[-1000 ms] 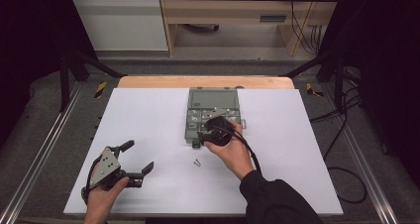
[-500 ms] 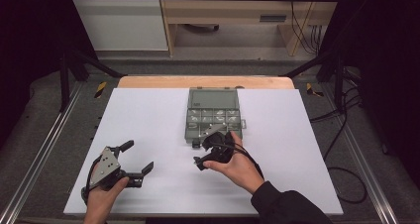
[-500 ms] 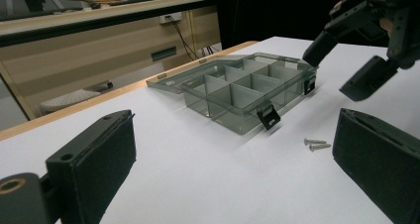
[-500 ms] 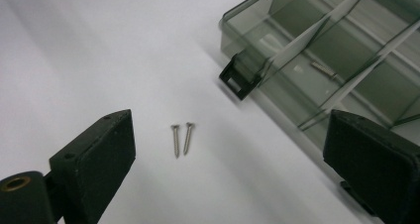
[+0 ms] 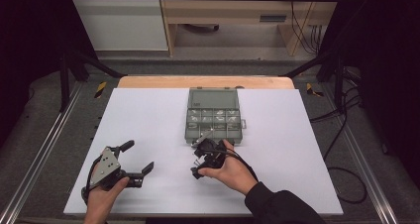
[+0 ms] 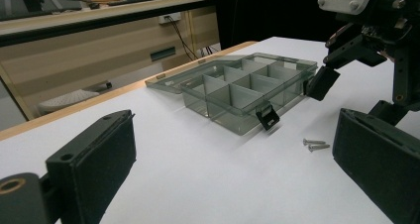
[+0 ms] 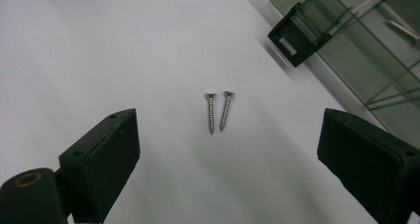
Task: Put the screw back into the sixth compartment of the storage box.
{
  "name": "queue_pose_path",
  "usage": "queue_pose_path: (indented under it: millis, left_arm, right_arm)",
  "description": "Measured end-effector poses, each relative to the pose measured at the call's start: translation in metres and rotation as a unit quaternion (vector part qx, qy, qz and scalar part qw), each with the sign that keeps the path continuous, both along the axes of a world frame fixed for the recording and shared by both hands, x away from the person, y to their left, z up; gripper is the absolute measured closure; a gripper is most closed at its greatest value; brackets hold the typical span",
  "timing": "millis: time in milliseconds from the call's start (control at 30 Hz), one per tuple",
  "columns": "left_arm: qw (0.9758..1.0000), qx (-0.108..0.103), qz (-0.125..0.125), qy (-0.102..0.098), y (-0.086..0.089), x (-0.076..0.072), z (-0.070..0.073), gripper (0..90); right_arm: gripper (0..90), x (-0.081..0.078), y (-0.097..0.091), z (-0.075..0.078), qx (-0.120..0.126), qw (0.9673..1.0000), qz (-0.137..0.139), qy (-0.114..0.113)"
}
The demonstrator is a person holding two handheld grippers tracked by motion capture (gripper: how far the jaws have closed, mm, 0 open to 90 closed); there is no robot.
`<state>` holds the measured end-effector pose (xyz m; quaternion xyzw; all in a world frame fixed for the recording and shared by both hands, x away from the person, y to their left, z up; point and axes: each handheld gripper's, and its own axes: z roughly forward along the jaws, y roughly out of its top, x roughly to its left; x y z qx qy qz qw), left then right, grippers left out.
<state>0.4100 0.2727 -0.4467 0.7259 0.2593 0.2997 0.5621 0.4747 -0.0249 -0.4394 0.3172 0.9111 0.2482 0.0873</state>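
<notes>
In the right gripper view, two small screws (image 7: 218, 112) lie side by side on the white counter (image 7: 99, 45) at the middle of the frame, heads toward the top, between the two black jaws of the right hand-held gripper (image 7: 225, 169), which stand spread wide with nothing pressed between them; those jaws have just been closing a little. The high view puts the right hand-held gripper (image 5: 199, 160) just below the grey compartment box (image 5: 214, 116) at centre frame, its lid open toward the top. At the lower left of that view the left hand-held gripper (image 5: 139, 157) rests spread and empty, well apart from the box. In the left gripper view the screws (image 6: 315, 144) lie right of centre, near the box's black latch (image 6: 267, 117).
</notes>
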Motion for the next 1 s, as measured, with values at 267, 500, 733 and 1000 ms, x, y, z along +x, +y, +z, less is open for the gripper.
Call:
queue_pose_path:
  millis: [267,500,733,1000]
  left_arm:
    - [1.0000,0.001,-0.001,0.000,0.000,0.000,0.000,3.1]
    - [1.0000,0.001,-0.002,0.001,0.000,0.000,0.000,3.1]
    - [1.0000,0.002,-0.003,0.002,-0.001,0.000,0.000,3.2]
    - [1.0000,0.003,-0.004,0.002,-0.001,0.000,-0.001,3.2]
  right_arm:
    - [33.7,0.005,0.007,-0.003,0.000,1.0000,-0.008,-0.002]
    - [58.0,0.009,0.008,-0.003,0.009,0.9998,-0.015,0.007]
    - [69.3,0.008,0.009,-0.007,0.023,0.9995,-0.020,0.009]
    - [78.1,0.012,0.007,-0.011,0.019,0.9997,-0.012,0.011]
